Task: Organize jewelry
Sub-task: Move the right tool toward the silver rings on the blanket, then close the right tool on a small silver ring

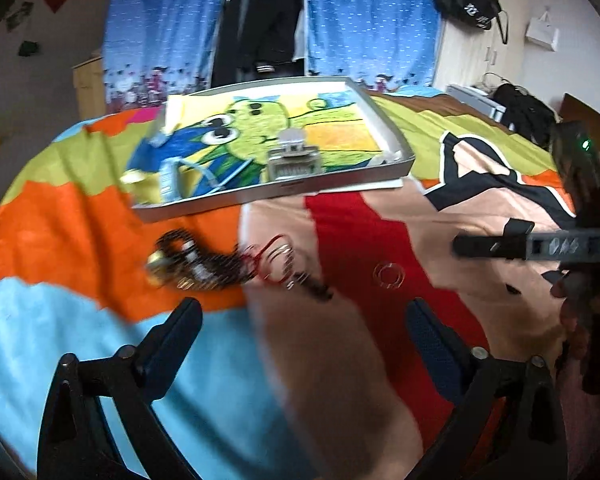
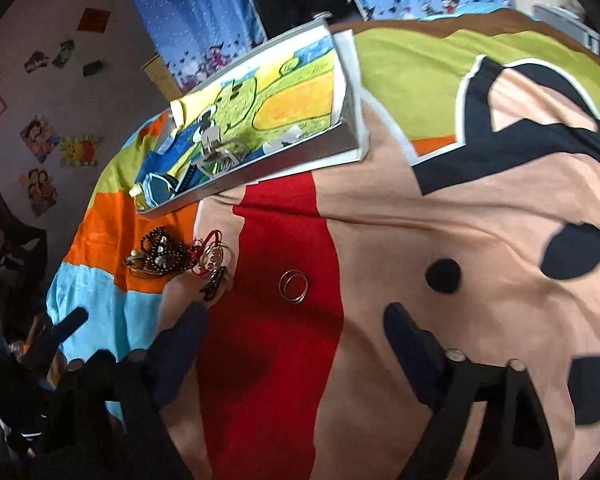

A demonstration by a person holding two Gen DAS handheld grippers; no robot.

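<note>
A tangled pile of jewelry (image 1: 216,264) lies on the colourful bedspread: dark bead strings, a gold piece, red cord and metal rings. It also shows in the right wrist view (image 2: 172,256). A pair of thin silver bangles (image 1: 387,275) lies apart on the red patch, also in the right wrist view (image 2: 295,286). A shallow silver tray (image 1: 388,120) with a cartoon-printed lining holds a small clear box (image 1: 293,158). My left gripper (image 1: 304,320) is open and empty above the bedspread, short of the pile. My right gripper (image 2: 296,328) is open and empty, just short of the bangles.
The tray (image 2: 312,160) sits at the far side of the bed with a few small items inside. Blue curtains (image 1: 160,20) and dark clothes hang behind. A black bag (image 1: 470,2) hangs at the right wall. The right gripper body (image 1: 540,242) shows at the left view's right edge.
</note>
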